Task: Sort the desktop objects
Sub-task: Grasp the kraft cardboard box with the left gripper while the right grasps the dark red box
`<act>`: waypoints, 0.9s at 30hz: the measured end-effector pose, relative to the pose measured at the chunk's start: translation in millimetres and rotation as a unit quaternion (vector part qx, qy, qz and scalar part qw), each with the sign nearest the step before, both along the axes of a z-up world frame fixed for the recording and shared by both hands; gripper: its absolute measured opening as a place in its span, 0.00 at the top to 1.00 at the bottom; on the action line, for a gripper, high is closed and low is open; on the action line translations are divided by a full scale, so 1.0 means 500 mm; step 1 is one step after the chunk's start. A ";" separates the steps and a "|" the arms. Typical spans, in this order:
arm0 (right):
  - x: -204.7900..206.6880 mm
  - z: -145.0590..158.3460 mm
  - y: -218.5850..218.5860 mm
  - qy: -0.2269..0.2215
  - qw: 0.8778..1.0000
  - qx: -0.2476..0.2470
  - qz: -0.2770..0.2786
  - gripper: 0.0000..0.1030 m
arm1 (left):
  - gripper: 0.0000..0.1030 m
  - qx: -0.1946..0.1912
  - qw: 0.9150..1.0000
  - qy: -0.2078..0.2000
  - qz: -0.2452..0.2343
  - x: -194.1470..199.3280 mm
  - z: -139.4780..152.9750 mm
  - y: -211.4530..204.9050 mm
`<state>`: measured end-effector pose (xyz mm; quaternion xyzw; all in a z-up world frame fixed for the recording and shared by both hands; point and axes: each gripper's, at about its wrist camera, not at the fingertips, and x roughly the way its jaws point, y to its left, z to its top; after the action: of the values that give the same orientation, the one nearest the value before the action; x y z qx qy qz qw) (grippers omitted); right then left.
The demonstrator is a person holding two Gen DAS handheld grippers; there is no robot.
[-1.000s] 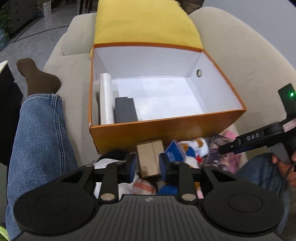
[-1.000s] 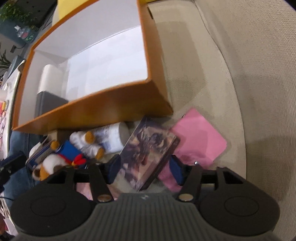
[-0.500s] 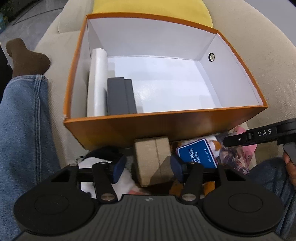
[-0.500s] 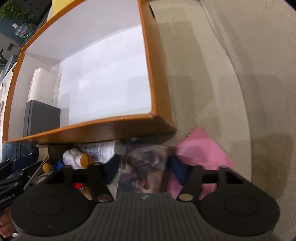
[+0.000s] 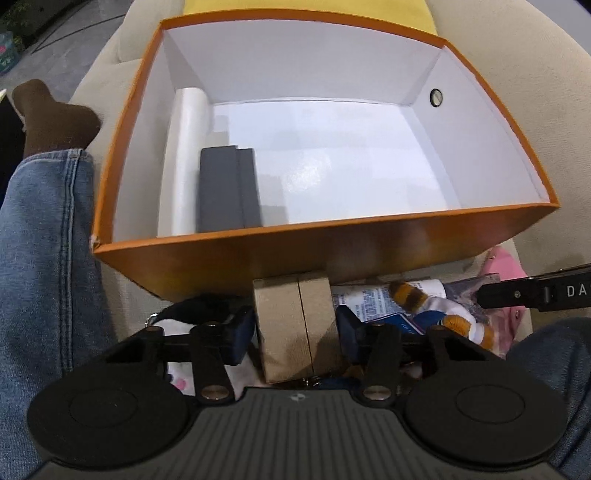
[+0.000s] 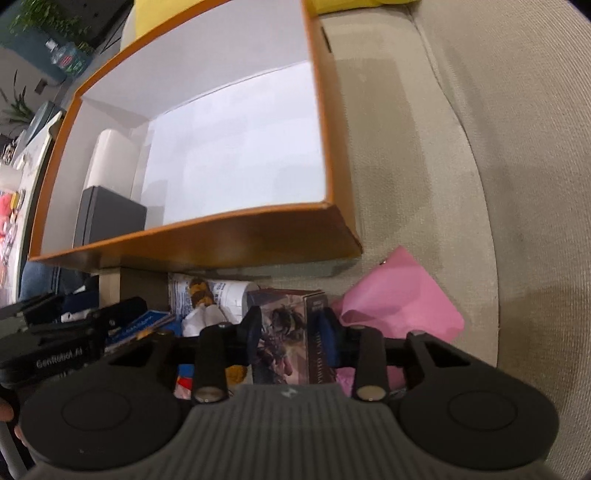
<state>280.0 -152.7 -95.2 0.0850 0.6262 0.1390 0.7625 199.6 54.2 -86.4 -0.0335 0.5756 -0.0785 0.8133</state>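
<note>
The left gripper's [image 5: 295, 328] fingers [image 5: 242, 330] stand part-open astride a small brown cardboard box [image 5: 297, 326]. The left pad sits just beside the box's left face; a narrow gap shows between the right pad and the box's right face. The jaws have just been closing, with the box between them. No firm press is visible on either side.

The right gripper's [image 6: 290, 328] fingers [image 6: 253, 325] stand either side of an illustrated card box [image 6: 288, 332], which stands on edge with its printed spine facing right. The jaws have just been closing on it, and both pads appear to touch its faces.

Both items lie in a heap on a beige sofa [image 6: 443, 147], just in front of the near wall of an open orange storage box [image 5: 295, 254] with a white interior. Inside the box, along its left wall, lies a white roll [image 5: 184, 158]; a dark grey case [image 5: 229, 188] rests just right of it, against the near wall. The remaining floor of the box is bare.

In the heap, right of the cardboard box, lie a white printed tube [image 5: 369, 295], a plush toy [image 5: 450, 317] with striped brown limbs, and a blue card [image 6: 144, 323]. A pink pouch [image 6: 399, 306] lies at the far right, beside the card box. A yellow cushion [image 5: 306, 7] sits behind the storage box. A denim-clad leg [image 5: 40, 236] and a brown sock [image 5: 51, 118] occupy the left.
</note>
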 end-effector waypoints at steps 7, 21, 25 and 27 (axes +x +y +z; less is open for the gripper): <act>0.038 -0.034 0.022 0.020 0.998 -0.040 0.035 0.44 | 0.47 -0.012 1.000 -0.001 -0.004 -0.018 0.007 0.013; 0.029 -0.031 0.044 0.022 0.994 -0.047 0.092 0.63 | 0.47 -0.032 0.999 -0.005 0.001 -0.028 0.001 0.022; 0.002 0.008 0.023 0.013 0.997 -0.007 0.078 0.73 | 0.48 -0.036 0.999 -0.015 0.003 -0.038 0.016 0.027; -0.027 0.036 0.023 -0.007 0.996 0.000 0.088 0.75 | 0.48 -0.036 0.999 -0.019 0.005 -0.043 0.025 0.028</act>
<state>266.5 -141.0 -77.3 0.0286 0.6261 0.2065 0.7514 178.3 68.2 -73.8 -0.0645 0.5567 -0.0956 0.8226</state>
